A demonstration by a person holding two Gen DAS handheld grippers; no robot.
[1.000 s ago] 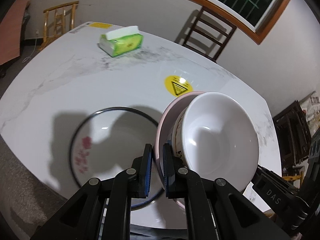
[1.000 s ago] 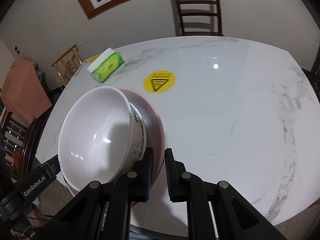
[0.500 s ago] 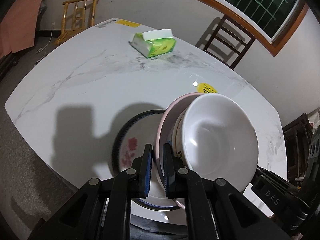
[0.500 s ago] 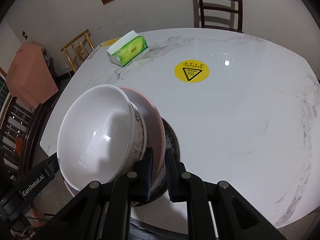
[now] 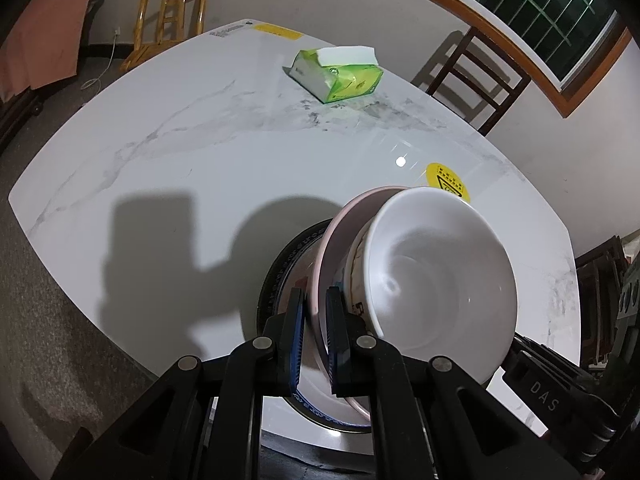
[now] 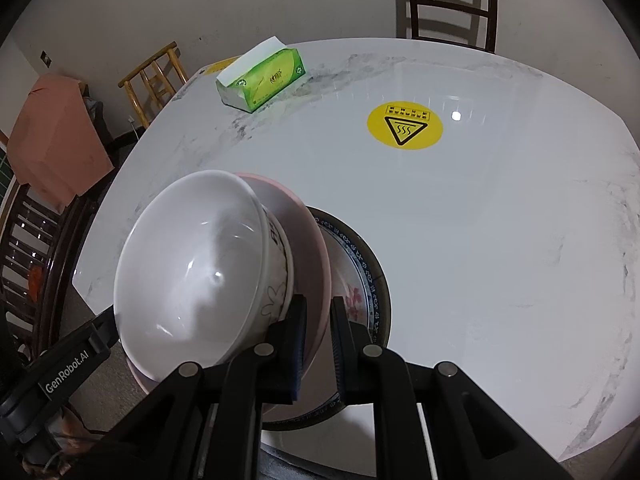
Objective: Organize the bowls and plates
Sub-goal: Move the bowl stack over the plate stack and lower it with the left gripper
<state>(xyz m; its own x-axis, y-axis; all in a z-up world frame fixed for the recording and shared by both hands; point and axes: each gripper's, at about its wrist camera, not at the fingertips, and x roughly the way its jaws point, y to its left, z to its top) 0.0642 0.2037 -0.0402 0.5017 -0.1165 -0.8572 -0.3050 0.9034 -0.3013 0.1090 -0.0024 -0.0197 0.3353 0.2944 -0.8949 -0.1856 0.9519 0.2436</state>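
My left gripper [image 5: 315, 332] is shut on the rim of a pink plate [image 5: 340, 232]. My right gripper [image 6: 318, 336] is shut on the opposite rim of the same pink plate [image 6: 308, 248]. A white bowl [image 5: 436, 288] nests in a patterned bowl on that plate; it also shows in the right wrist view [image 6: 192, 264]. The stack hangs over a blue-rimmed plate with a red flower [image 6: 360, 276] that lies on the white marble table [image 6: 480, 220]. That plate's dark rim [image 5: 280, 268] shows behind the stack in the left wrist view.
A green tissue box [image 5: 340, 76] lies at the table's far side, also in the right wrist view [image 6: 264, 76]. A round yellow warning sticker [image 6: 405, 125] is on the table. A dark wooden chair [image 6: 448, 0] and a light wooden chair [image 5: 172, 16] stand beyond the table.
Both grippers have carried the pink plate with its bowls over the blue-rimmed plate, which now sits directly beneath the stack. The grip on the plate has not changed.
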